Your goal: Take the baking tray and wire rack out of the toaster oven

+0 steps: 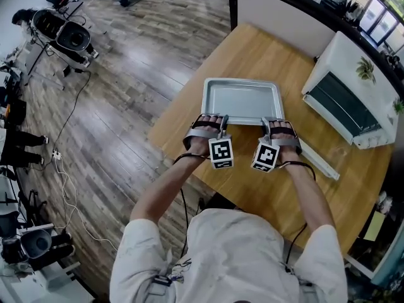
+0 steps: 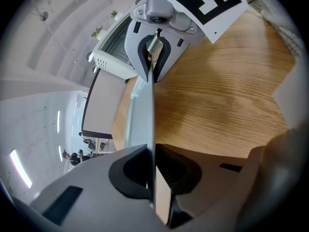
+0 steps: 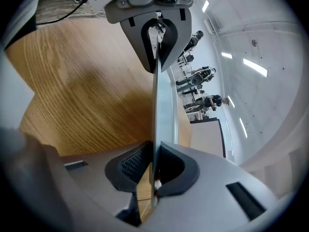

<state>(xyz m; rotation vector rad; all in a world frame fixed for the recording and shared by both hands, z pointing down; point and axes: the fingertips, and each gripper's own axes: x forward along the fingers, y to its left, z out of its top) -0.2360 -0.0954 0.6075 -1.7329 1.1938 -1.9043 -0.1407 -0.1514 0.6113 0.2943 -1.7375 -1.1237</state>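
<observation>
The grey baking tray (image 1: 242, 100) sits over the wooden table (image 1: 252, 49), empty; I cannot tell whether it rests on the wood. My left gripper (image 1: 221, 122) is shut on the tray's near rim, towards the left. My right gripper (image 1: 265, 124) is shut on the same rim, further right. In the left gripper view the rim (image 2: 147, 105) runs edge-on between the pads (image 2: 161, 197) to the right gripper (image 2: 154, 42). The right gripper view shows the rim (image 3: 161, 110) clamped the same way, with the left gripper (image 3: 157, 37) beyond. No wire rack is visible.
The white toaster oven (image 1: 350, 93) stands at the table's right, its dark front facing the tray. A pale narrow bar (image 1: 319, 160) lies on the table beside my right hand. The table's left edge (image 1: 170, 106) drops to a wooden floor with cables.
</observation>
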